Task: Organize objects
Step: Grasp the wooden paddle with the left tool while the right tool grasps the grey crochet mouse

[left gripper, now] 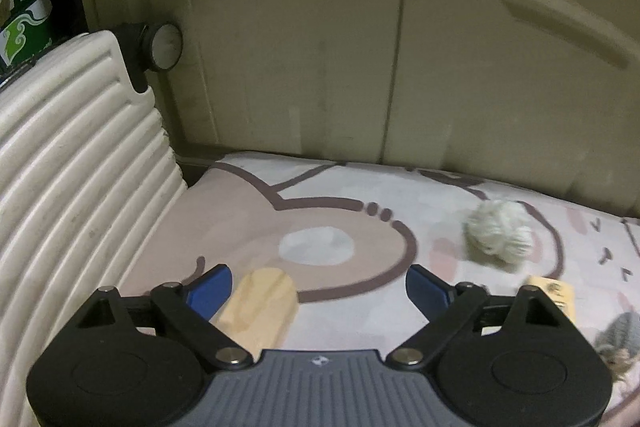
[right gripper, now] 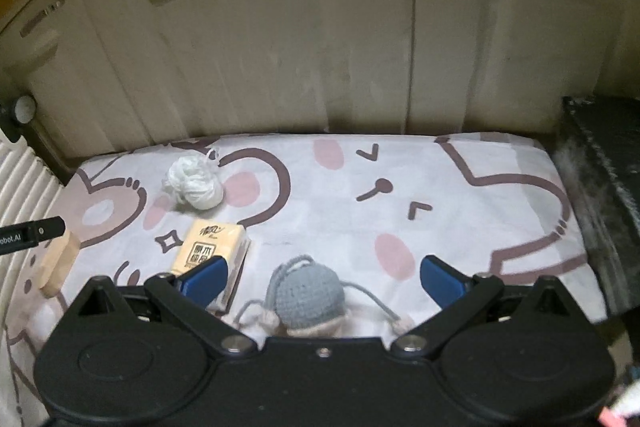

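Both grippers hang over the bed sheet [right gripper: 400, 163], jaws apart and empty — left gripper [left gripper: 319, 291] by the wood block [left gripper: 260, 303], right gripper [right gripper: 322, 279] above the doll [right gripper: 308, 295]. Yarn ball [right gripper: 195, 183] and tissue pack [right gripper: 212, 247] lie near.

A bed [right gripper: 460, 163] with a cartoon bear sheet carries everything. A white yarn ball [right gripper: 195, 183] lies far ahead of the right gripper [right gripper: 322, 281], off to its left. A yellow tissue pack [right gripper: 212, 251] lies flat beside that gripper's left finger. A doll with a grey knit hat [right gripper: 310, 293] lies between its fingers. A pale wooden block [left gripper: 260, 303] lies by the left gripper's [left gripper: 319, 293] left finger.
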A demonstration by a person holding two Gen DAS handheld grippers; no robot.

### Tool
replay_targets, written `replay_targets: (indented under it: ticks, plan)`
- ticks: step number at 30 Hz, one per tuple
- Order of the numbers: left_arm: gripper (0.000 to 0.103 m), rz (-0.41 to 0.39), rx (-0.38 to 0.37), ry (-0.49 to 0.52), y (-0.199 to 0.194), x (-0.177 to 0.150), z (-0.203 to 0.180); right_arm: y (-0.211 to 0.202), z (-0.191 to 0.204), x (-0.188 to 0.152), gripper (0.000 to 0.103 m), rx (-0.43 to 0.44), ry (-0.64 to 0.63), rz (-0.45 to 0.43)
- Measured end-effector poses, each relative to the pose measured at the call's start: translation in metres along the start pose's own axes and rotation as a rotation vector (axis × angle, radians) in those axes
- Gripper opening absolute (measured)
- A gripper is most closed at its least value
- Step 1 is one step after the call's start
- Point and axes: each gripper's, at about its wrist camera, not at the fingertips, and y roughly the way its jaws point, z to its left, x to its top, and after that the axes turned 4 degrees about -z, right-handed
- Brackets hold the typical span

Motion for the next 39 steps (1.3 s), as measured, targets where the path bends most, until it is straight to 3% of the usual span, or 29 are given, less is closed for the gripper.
replay_targets:
  ticks: [4, 15, 20, 28, 31, 34, 39]
  plan:
    - [0.093, 0.008, 0.024, 0.019, 0.018, -0.001, 0.008, 0.017, 0.000, 0.000, 0.103, 0.019, 0.021, 0.033]
    - [0.083, 0.040, 0.031, -0.048, 0.049, -0.012, 0.038, 0.045, 0.001, -0.009, 0.102, 0.023, 0.020, 0.095]
    - [0.078, 0.070, 0.011, -0.035, 0.054, -0.020, 0.036, 0.053, -0.003, -0.014, 0.083, 0.008, 0.037, 0.146]
    - [0.076, 0.146, -0.036, 0.035, 0.053, -0.024, 0.033, 0.056, -0.006, -0.020, 0.075, 0.030, 0.008, 0.195]
    - [0.065, 0.167, -0.064, 0.045, 0.050, -0.025, 0.035, 0.054, -0.002, -0.023, 0.072, 0.025, -0.025, 0.201]
    - [0.052, 0.179, -0.048, 0.058, 0.047, -0.024, 0.035, 0.051, -0.001, -0.023, 0.057, 0.034, -0.032, 0.195]
    - [0.047, 0.209, -0.030, 0.045, 0.042, -0.023, 0.034, 0.045, -0.003, -0.023, 0.054, 0.024, -0.036, 0.185]
